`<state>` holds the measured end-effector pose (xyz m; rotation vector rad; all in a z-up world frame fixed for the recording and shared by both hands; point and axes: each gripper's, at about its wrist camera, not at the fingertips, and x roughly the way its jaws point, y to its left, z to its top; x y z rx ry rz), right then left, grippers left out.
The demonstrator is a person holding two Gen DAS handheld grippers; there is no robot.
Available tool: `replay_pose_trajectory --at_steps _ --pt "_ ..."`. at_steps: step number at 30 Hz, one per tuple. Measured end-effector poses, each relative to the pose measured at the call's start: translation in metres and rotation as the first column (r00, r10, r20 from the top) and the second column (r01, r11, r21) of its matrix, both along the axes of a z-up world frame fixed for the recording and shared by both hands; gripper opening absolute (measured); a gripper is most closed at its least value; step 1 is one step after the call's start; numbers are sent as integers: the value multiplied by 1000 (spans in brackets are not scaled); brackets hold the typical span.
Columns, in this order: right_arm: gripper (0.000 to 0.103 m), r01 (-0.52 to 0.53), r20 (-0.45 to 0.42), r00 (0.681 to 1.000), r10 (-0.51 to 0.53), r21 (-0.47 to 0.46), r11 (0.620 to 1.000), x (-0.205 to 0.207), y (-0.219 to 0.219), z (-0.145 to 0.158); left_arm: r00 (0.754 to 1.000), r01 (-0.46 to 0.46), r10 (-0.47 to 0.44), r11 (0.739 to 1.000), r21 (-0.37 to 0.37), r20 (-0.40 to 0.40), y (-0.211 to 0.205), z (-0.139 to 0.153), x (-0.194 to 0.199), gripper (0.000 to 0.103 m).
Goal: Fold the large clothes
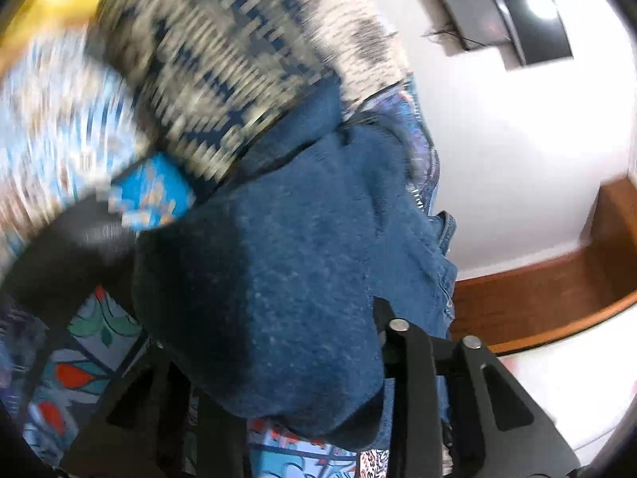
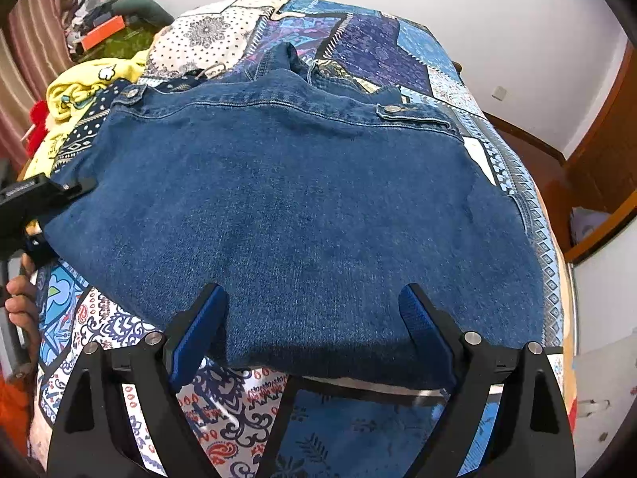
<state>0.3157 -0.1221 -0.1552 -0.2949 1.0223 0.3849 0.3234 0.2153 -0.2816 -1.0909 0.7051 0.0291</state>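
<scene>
A blue denim jacket [image 2: 294, 207] lies back-up and spread on the patchwork bedspread [image 2: 358, 36]. My right gripper [image 2: 314, 318] is open, its blue-padded fingers [image 2: 197, 332] resting over the jacket's near hem, holding nothing. My left gripper [image 2: 59, 191] shows at the jacket's left edge, where a black finger tip touches the denim. In the left wrist view a fold of denim [image 1: 286, 279] fills the space between the black fingers [image 1: 402, 358] and hides the tips. That view is motion-blurred.
A yellow garment [image 2: 79, 91] and red fabric lie at the bed's far left. Clutter with an orange box [image 2: 103, 36] sits beyond. A wooden door frame [image 2: 597, 167] and white wall stand to the right. A hand [image 2: 20, 302] holds the left gripper.
</scene>
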Motion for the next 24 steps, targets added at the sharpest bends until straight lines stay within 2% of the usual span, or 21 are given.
replay_pose_trajectory --at_steps 4,6,10,13,17,20,22,24 --pt "88 -24 -3 1000 24 -12 1000 -2 2 10 995 8 -20 993 119 102 -1 53 -9 25" --pt "88 -39 -6 999 40 23 999 -4 7 21 989 -11 -21 976 216 145 -2 86 -19 25" --pt "88 -75 34 997 72 84 994 -11 27 43 970 -72 1 956 283 245 5 126 -50 24" --pt "88 -134 61 990 127 125 983 -17 58 54 958 -120 12 924 363 287 7 155 -76 24" --pt "88 -205 20 979 205 183 961 -22 104 44 956 -146 28 909 391 292 10 162 -92 24" --pt "88 -232 -40 970 241 159 960 -22 130 21 964 -141 31 901 409 264 14 152 -95 24" --pt "88 -226 -89 967 240 144 963 -21 141 1 972 -128 29 897 423 232 11 143 -94 24" --pt "89 -186 -176 961 212 156 970 -13 144 -22 982 -112 32 891 440 185 9 130 -92 24"
